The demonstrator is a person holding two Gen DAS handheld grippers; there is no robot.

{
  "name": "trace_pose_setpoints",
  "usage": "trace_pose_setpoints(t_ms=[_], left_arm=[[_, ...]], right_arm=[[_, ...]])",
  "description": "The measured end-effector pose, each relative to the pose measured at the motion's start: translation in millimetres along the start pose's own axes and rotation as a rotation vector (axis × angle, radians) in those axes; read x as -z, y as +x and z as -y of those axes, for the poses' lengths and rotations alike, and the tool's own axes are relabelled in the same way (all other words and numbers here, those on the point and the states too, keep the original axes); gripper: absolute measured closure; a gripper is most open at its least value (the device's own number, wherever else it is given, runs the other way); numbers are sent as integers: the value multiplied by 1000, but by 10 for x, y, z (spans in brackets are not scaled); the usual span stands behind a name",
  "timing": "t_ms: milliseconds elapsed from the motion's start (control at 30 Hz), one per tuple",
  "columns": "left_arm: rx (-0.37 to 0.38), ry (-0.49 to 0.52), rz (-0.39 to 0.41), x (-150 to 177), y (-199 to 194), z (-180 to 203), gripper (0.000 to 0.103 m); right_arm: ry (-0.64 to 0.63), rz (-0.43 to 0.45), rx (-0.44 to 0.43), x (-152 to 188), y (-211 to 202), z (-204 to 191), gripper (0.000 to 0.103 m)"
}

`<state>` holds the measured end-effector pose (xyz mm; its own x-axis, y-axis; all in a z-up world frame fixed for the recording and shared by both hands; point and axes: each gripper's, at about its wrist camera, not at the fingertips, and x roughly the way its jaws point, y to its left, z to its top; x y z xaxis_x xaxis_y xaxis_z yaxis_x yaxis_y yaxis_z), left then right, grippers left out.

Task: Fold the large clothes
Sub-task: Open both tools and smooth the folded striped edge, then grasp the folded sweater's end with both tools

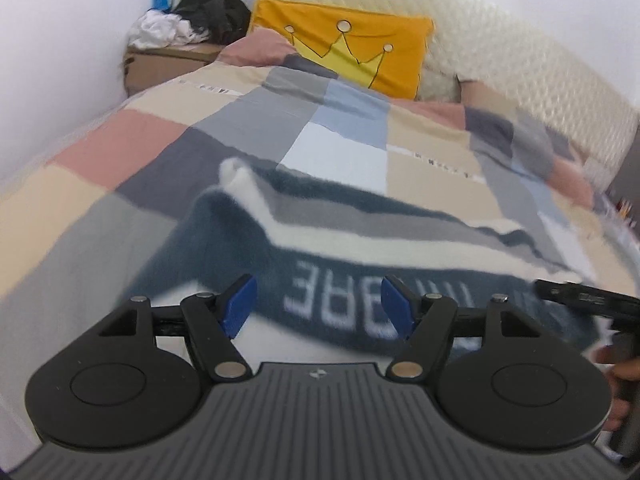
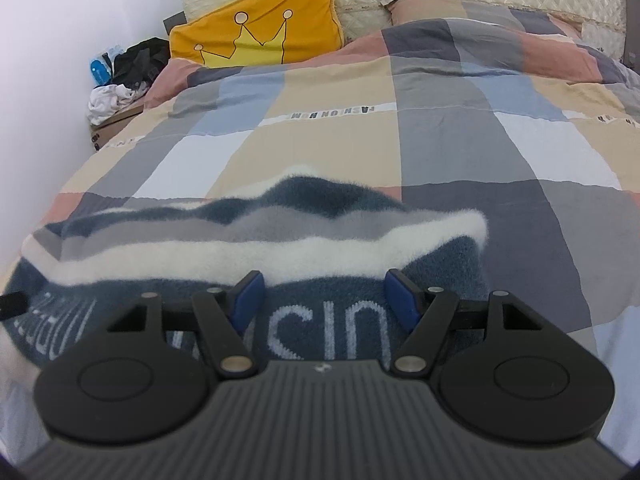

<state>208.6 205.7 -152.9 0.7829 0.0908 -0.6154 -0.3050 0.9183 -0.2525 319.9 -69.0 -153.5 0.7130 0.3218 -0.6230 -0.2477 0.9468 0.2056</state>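
A fuzzy sweater [image 2: 256,248], dark teal with grey and white stripes and pale lettering across it, lies on the bed [image 2: 460,148], which wears a patchwork cover of beige, grey, blue and pink. In the right wrist view the garment fills the lower left and centre of the frame. In the left wrist view it runs across the middle and lower right.

It looks partly folded. It forms a compact band with rumpled ridges along its far edge, and what may be a sleeve end or corner [image 1: 236,176] sticks up at upper left of the garment in the left wrist view. Which folds are complete cannot be told, because the near edge is hidden beneath both tools.

The left claw [image 1: 318,304] hangs over the lettered part with its blue pads [image 1: 240,306] spread wide and only the cloth surface showing between them; it grips nothing. The right claw [image 2: 326,300] is likewise released, pads apart above the lettering, and pinches no fabric. The right tool and the hand [image 1: 618,376] holding it show at the right edge of the left wrist view.

By this reading the task is midway: the wavy far edge needs smoothing, and at least one more fold probably remains to make a neat packet. A yellow crown pillow [image 2: 260,28] leans at the head of the bed, well apart from the work.
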Motion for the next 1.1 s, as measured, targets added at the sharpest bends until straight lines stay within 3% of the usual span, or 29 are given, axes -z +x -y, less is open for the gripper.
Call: trace_pose_setpoints(t_ms=[200,267,400,500,633,800,900,967,1100], left_arm=[[14,-106,-83,340,-103,-59,25],[21,-149,-115,378,-44,-97,18],[74,-356,-195,450,146,-361,17],[73,-432,-193,505,263,-507,16],[140,-595,-213,578,442,-674,16],[175,-685,-191,625,529,-747,16],[182,-721,-176,641,562,-755,20],[207,-731,-168,659,572,-764,37],[225,-736,-158,646,563,-750,50]], right_arm=[[3,0,8,8,-15,-16,34],[5,1,10,10,-22,-19,34],[10,2,7,20,-27,-13,34],[15,2,7,17,-25,-10,34],[13,7,17,15,-20,-33,34],[26,12,9,24,-44,-14,34],[30,15,5,23,-66,-7,34],[27,21,4,24,-91,-18,34],[71,37,-17,4,-216,-4,33]])
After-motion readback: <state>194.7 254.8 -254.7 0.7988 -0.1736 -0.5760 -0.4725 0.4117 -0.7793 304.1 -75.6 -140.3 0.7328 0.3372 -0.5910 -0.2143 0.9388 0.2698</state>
